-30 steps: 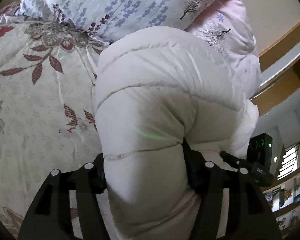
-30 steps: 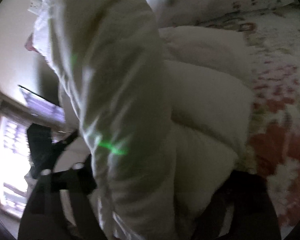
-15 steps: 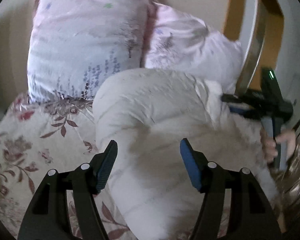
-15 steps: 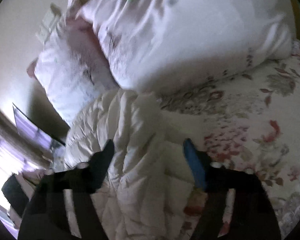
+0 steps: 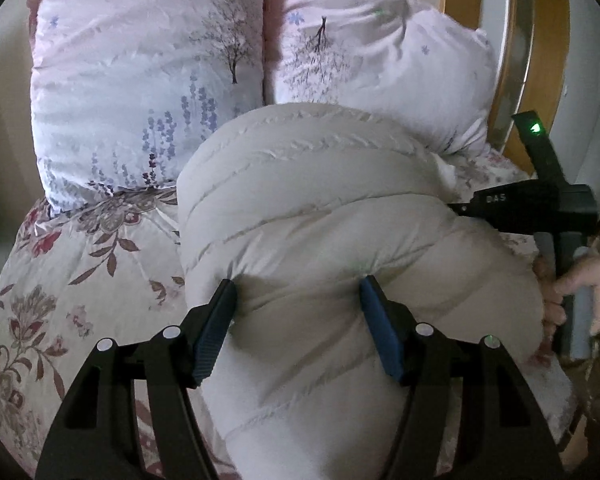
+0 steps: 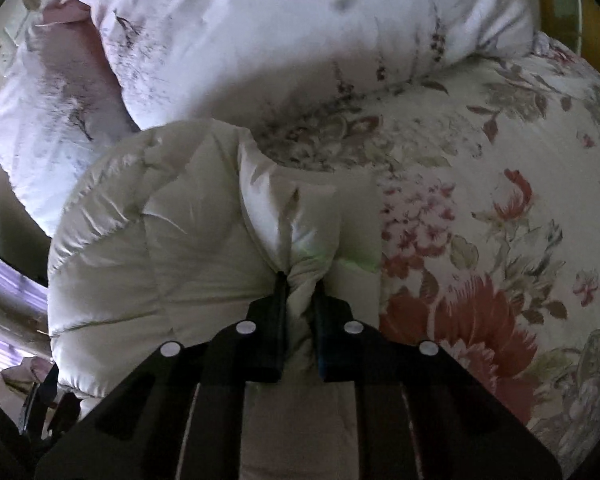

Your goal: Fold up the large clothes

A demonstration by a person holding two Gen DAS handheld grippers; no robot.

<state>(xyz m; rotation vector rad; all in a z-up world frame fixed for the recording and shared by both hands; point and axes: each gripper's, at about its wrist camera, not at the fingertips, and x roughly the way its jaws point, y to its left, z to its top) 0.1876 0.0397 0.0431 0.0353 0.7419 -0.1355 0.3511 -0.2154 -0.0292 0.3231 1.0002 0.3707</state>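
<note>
A cream quilted puffer coat [image 5: 320,216] lies bundled on the floral bedspread [image 5: 80,264], its far end against the pillows. My left gripper [image 5: 298,294] is open, its blue-padded jaws wide apart on either side of a thick fold of the coat. My right gripper [image 6: 300,280] is shut on a pinch of the coat [image 6: 188,240] at its near edge. The right gripper's black body [image 5: 540,204] and the hand holding it show at the right of the left wrist view.
Two pale pink pillows with tree and lavender prints [image 5: 140,80] [image 5: 380,52] stand at the head of the bed. A wooden headboard frame [image 5: 512,40] rises at the right. The bedspread [image 6: 500,200] stretches to the right of the coat.
The left gripper let go of the coat and opened wide; the coat dropped onto the bed. The right gripper opened half a second ago and has now closed on a fold.
</note>
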